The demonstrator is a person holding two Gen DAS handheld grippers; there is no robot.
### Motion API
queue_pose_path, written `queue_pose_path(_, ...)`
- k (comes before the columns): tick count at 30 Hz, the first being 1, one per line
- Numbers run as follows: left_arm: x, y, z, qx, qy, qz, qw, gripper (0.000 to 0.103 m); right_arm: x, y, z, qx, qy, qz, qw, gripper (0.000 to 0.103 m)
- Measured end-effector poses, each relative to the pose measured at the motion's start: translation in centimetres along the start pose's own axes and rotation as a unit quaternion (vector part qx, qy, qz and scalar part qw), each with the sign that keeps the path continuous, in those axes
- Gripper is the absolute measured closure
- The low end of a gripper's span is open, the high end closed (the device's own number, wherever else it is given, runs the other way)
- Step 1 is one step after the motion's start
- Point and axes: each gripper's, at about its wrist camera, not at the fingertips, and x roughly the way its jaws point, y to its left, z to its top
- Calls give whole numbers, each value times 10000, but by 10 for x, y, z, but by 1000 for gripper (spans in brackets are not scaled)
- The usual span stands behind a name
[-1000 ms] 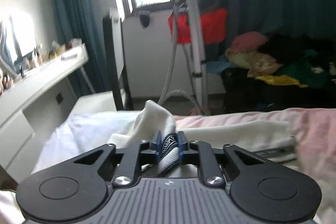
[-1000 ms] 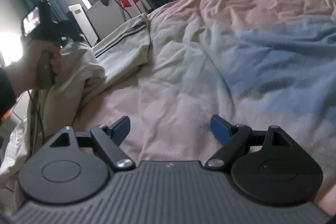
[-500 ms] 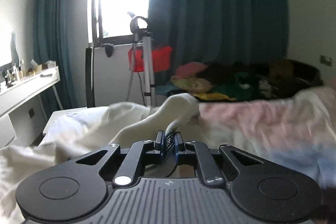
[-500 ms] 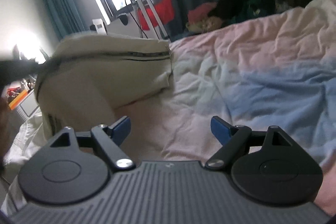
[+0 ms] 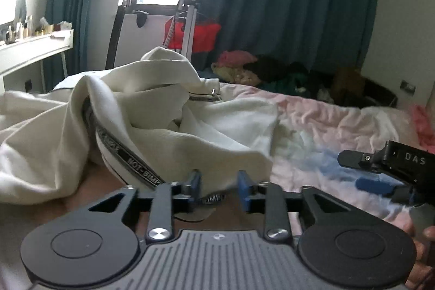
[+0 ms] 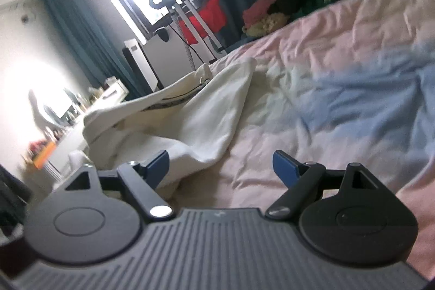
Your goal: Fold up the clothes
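Note:
A cream garment (image 5: 168, 127) with a black-and-white lettered waistband (image 5: 130, 159) lies crumpled on the pink and blue bedsheet (image 5: 339, 127). My left gripper (image 5: 218, 188) is open just in front of it. The waistband runs past its left finger, and a short bit shows low in the gap. In the right wrist view the same garment (image 6: 206, 121) lies ahead to the left. My right gripper (image 6: 221, 167) is wide open over the bare sheet (image 6: 326, 105), its left finger at the cloth's near edge. The right gripper (image 5: 380, 175) also shows at the right of the left wrist view.
A heap of coloured clothes (image 5: 244, 67) lies past the far side of the bed. A metal stand with a red bag (image 5: 190, 26) stands by the window. A white desk (image 5: 32, 50) with small items is at the left. A person's hand (image 5: 424, 243) shows at the lower right.
My left gripper, which was shut on the waistband and carried the garment across, has opened, and the garment now lies on the bed. The right gripper stayed open.

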Motion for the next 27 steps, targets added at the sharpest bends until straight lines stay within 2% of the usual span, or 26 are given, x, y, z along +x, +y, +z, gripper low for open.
queue_pose_path(4,-4,4,6,-200,-46,-102,9997,51,10,-13,2,457,83,200,9987,28)
queue_pose_path(10,0,16,16,-689,-239,-217,9971,48,27,-32,6,1126,196,480,9923,40)
queue_pose_path(13,9,25,20,-842,-332,-170,9958,47,59,-38,22,1241,85,301,9918,43)
queue_pose_path(17,20,45,20,-1175,-412,-50,9922,47,124,-39,48,1291,51,123,9915,45)
queue_pose_path(19,25,56,18,-1341,-416,-34,9901,47,160,-37,59,1209,117,-6,9926,56)
queue_pose_path(23,43,72,15,-1580,-313,-81,9869,47,223,-38,75,1211,125,-290,9921,57)
queue_pose_path(27,61,77,9,-1562,-178,-33,9876,47,255,-39,85,1177,-55,-242,9927,57)
